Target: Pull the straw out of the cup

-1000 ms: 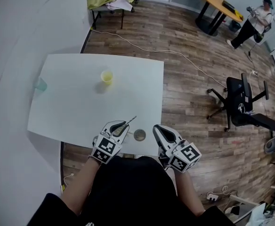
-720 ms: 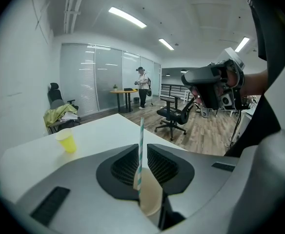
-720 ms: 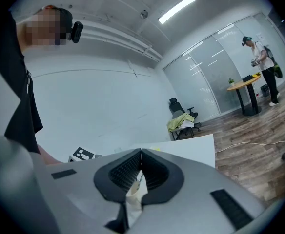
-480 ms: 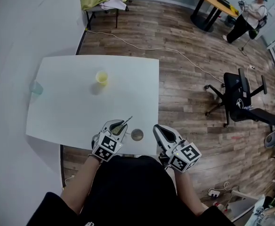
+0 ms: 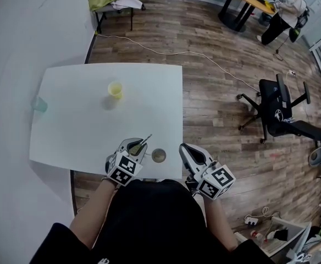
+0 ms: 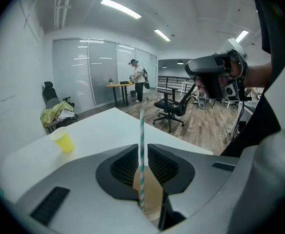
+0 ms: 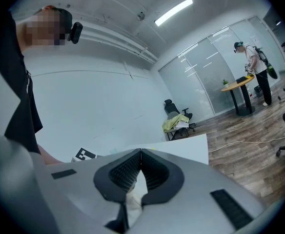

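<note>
A green-and-white striped straw (image 6: 141, 145) stands pinched between the jaws of my left gripper (image 6: 141, 149), clear of the cup. In the head view the left gripper (image 5: 133, 144) hovers over the white table's front edge, with the straw (image 5: 145, 141) slanting up and to the right from it. The brown paper cup (image 5: 159, 156) stands on the table just right of that gripper, with nothing in it that I can see. A brown shape shows in the gap below the left jaws. My right gripper (image 5: 187, 150) hangs just off the table's front right corner, shut and holding nothing (image 7: 141, 152).
On the white table (image 5: 78, 131) stand a yellow cup (image 5: 115, 89) at mid-back and a pale teal cup (image 5: 39, 104) by the left edge. A black office chair (image 5: 278, 114) and a floor cable (image 5: 204, 59) lie to the right. A person stands far off at top right.
The head view has drifted, so the table sits a little further left and up. The left gripper keeps its hold on the straw and has edged slightly left of the cup.
</note>
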